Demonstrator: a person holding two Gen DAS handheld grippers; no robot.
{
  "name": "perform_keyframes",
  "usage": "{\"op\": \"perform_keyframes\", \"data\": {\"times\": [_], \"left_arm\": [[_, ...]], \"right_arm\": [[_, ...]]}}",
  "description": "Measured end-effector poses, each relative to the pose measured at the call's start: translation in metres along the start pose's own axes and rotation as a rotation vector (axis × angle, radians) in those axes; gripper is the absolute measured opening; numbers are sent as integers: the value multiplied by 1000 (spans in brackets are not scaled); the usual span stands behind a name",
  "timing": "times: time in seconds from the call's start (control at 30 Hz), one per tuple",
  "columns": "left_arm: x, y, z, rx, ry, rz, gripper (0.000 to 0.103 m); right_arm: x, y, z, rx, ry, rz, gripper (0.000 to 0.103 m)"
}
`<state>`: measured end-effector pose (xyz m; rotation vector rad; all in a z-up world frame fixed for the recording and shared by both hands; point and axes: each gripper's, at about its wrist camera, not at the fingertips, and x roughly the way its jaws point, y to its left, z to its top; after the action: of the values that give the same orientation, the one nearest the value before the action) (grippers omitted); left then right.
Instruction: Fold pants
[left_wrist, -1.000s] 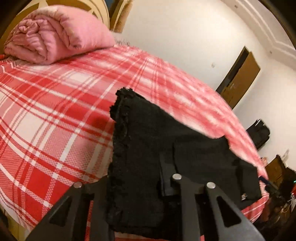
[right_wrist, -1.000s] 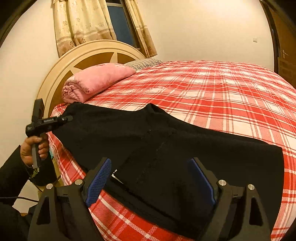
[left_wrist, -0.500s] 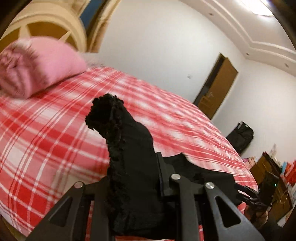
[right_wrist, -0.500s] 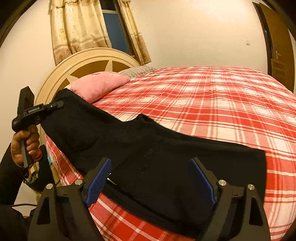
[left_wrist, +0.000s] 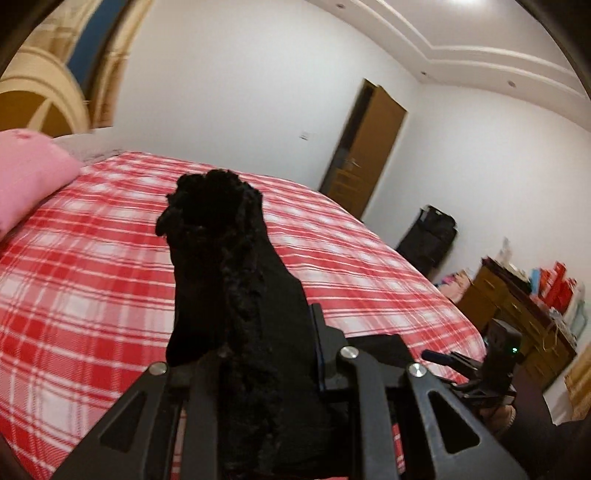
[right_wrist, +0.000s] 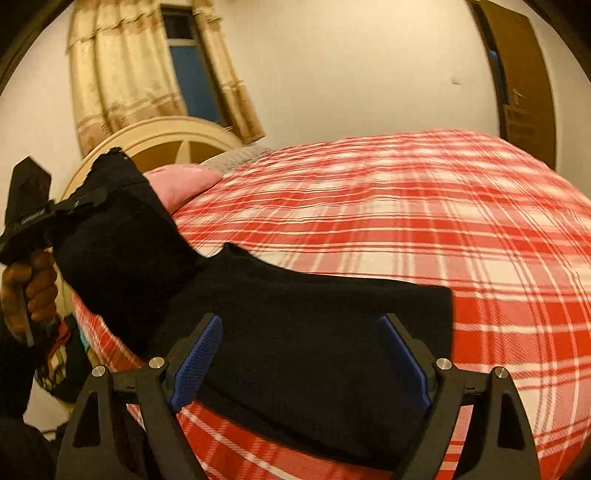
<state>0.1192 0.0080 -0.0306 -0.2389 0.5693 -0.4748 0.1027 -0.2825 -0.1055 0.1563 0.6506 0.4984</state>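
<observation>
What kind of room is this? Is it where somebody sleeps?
Most likely a bedroom. There is a big bed with a red checked cover, a pink pillow by its rounded headboard, and a curtained window.

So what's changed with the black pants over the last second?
The left gripper, clamped on one end of the pants, has lifted that end off the bed and swung it over. The right gripper stays open over the other end, which still lies flat.

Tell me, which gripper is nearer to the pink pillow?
Left. The left gripper holds the pants up just before the pink pillow; the right gripper stands open farther down the bed.
</observation>
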Motion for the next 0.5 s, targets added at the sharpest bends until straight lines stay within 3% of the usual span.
{"op": "perform_keyframes", "data": {"times": [0.3, 0.5], "left_arm": [[52, -65, 1, 97, 130, -52, 21], [107, -125, -34, 250, 258, -46, 21]], "right_arm": [[-18, -52, 1, 135, -30, -63, 88], [-15, -82, -3, 261, -28, -56, 88]]}}
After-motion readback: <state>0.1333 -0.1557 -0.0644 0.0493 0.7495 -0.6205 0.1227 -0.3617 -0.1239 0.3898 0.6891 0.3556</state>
